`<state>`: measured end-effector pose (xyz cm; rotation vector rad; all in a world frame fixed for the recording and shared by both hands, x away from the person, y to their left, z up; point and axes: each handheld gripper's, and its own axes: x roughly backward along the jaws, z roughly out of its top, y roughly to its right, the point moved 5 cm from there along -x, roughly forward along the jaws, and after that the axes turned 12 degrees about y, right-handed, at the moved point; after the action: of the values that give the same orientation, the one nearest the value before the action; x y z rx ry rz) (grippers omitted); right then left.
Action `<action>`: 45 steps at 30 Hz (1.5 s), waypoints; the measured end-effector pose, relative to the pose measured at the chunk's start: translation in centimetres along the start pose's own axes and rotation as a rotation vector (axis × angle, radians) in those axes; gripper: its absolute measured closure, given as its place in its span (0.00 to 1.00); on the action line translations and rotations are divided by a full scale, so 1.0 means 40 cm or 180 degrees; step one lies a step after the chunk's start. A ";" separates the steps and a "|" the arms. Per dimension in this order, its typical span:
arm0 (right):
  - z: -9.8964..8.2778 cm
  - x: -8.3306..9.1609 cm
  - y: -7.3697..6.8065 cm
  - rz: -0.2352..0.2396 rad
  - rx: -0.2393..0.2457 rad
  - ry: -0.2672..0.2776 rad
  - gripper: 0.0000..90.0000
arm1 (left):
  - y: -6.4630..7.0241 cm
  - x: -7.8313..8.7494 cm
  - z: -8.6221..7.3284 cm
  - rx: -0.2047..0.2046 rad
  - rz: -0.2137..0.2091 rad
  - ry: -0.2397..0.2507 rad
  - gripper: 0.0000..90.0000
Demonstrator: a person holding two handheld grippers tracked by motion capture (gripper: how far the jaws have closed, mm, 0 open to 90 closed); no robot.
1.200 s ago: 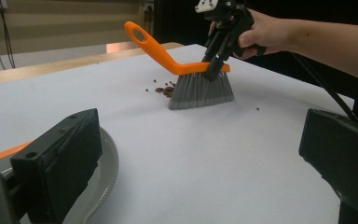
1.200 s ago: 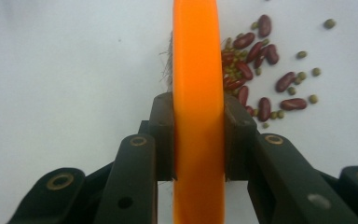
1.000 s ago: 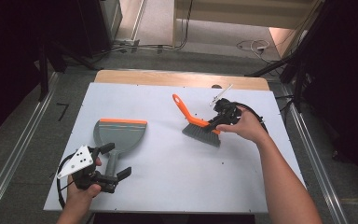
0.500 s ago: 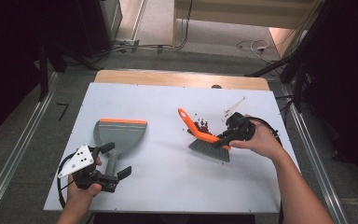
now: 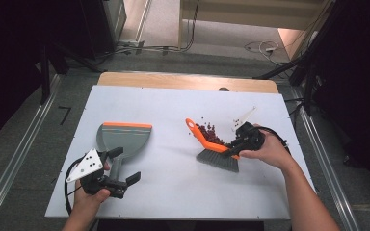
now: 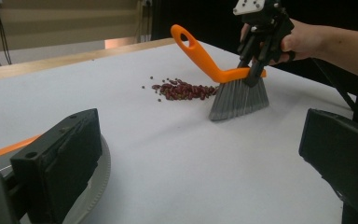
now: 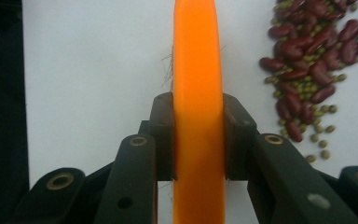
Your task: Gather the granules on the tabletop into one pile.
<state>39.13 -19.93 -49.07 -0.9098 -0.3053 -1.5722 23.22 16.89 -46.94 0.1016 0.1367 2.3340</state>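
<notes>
Right hand-held gripper (image 5: 234,150) clamps the orange brush (image 5: 212,150) handle, bristles on the surface (image 5: 173,192) beside the beans (image 5: 211,133). Left hand-held gripper (image 5: 125,179) open around the dustpan (image 5: 124,138) handle, not pressing.

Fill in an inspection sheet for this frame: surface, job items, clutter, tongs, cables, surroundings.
Surface: white table top, wooden strip along its far edge.
Job items: orange-handled brush, bristles down on the table; pile of red and small green beans beside it; grey dustpan with orange lip, apart from the beans.
Clutter: nothing seen.
Tongs: right tongs shut on the brush handle; left tongs open at the dustpan handle, not pressing it.
Cables: black cable loops from each gripper; loose leads on the floor beyond the table.
Surroundings: grey floor, metal rails on both sides, dark edges.
</notes>
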 end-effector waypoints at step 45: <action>0.029 0.014 0.007 -0.2661 -0.1322 0.0471 0.76 | 0.001 0.004 0.008 -0.0009 -0.0034 0.0042 0.00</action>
<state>39.84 -19.67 -48.01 -1.0354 -0.2712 -2.5302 23.12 16.99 -46.63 0.0838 0.1400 2.3246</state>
